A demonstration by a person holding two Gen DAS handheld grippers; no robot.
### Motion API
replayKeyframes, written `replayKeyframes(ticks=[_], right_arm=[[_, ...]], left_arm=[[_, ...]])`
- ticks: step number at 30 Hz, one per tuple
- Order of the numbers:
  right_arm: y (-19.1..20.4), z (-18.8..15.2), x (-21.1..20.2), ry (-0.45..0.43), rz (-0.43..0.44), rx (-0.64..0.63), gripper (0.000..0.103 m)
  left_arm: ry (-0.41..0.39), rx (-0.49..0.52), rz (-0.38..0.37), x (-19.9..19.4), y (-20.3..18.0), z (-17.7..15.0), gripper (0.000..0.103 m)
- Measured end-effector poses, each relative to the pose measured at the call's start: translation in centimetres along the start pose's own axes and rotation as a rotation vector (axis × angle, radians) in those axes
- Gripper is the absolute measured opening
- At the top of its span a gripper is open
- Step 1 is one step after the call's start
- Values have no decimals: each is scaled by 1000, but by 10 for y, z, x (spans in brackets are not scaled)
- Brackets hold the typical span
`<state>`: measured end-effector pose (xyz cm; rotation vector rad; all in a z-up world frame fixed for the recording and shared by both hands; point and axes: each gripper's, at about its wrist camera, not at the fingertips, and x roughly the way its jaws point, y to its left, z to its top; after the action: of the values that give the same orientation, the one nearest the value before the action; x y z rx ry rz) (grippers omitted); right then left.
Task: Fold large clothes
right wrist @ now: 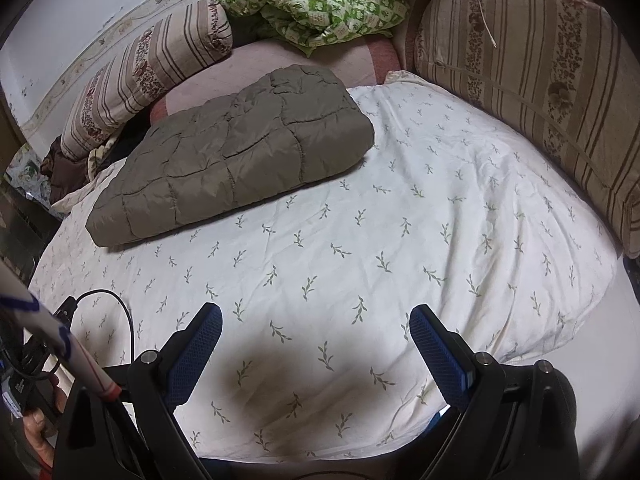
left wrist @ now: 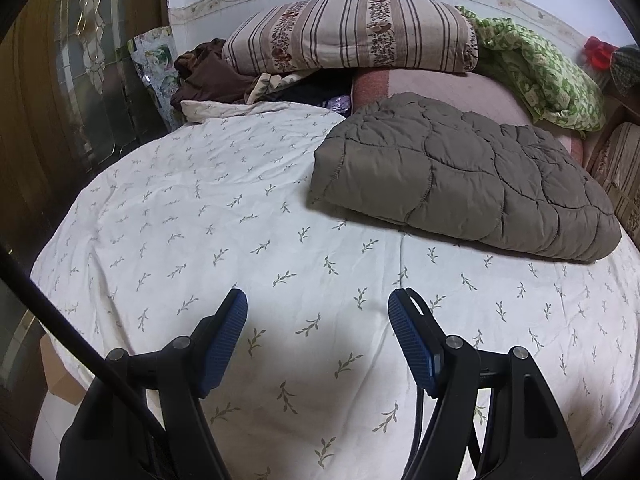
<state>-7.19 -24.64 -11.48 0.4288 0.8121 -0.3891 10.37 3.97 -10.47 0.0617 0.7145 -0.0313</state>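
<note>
Olive-grey quilted garment (left wrist: 460, 180): padded, stitched in curved panels, lying as a compact, thick bundle ahead of both your grippers and well apart from them. From your left gripper (left wrist: 318, 336) it sits forward and to the right; from your right gripper (right wrist: 316, 344) it sits forward and to the left. Its edges look squared and doubled over, so I judge it already folded and parked toward the far side to leave working room nearer you.

Left gripper: fingers spread wide, nothing between the blue pads (left wrist: 224, 344), hovering over bare sheet. Right gripper: likewise spread, empty, its blue pads (right wrist: 440, 360) above a shadowed patch of sheet.

White sheet with leaf sprigs (left wrist: 200, 220): spread fairly flat beneath both tools, lightly creased, serving as the folding surface. Its near edge curls just below your right gripper.

Striped floral cushion (left wrist: 352, 32): beyond the garment against the wall, out of the way. A second striped cushion (right wrist: 540, 100) stands along the right of your right gripper, edging the sheet.

Green patterned quilt (right wrist: 320, 4): crumpled, far ahead past the garment, not yet tidied.

Brown clothing heap (left wrist: 204, 76): far ahead and left of your left gripper, tucked beside the cushion; possibly the next item, though I cannot tell.

Black cable (right wrist: 116, 304): looping left of your right gripper.
</note>
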Motion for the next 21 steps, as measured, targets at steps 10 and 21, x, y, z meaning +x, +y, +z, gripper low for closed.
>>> replayKeyframes(ticks=[10, 21], right_arm=[[-5, -2, 6, 14, 8, 15, 97], [12, 19, 31, 35, 10, -46, 97]], left_arm=[[-1, 16, 2, -1, -4, -1, 72], [43, -13, -1, 1, 10, 39, 72]])
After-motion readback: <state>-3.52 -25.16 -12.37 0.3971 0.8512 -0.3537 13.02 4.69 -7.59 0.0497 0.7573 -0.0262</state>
